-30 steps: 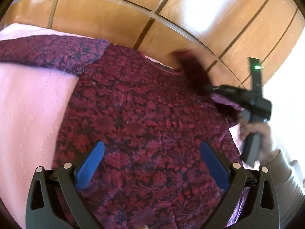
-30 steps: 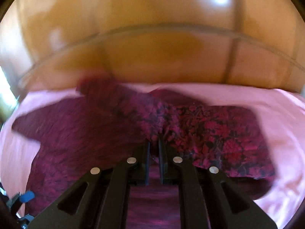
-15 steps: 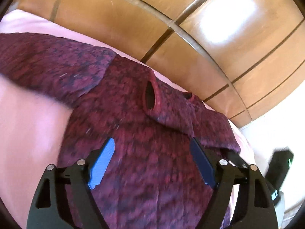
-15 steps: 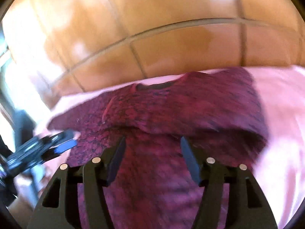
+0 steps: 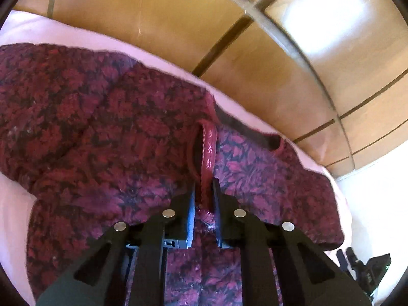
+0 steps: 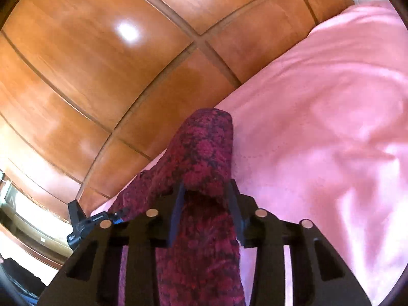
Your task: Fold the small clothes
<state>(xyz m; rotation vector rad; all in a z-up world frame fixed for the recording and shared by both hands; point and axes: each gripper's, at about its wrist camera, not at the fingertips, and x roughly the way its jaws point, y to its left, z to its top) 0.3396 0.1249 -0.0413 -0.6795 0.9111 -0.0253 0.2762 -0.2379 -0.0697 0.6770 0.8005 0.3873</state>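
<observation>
Since the maroon floral top (image 5: 107, 132) lies spread on the pink bed (image 6: 318, 107), it looks soft, light and limp, best taken by hems. Left tongs (image 5: 204, 191) have just closed, clenched on its cuff; right tongs (image 6: 205, 193) were closing around a sleeve fold.

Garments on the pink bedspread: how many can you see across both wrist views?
1. A dark red patterned top lies spread on the pink bedspread, one part gripped by the left claw. Anything beneath it would be hidden.
</observation>
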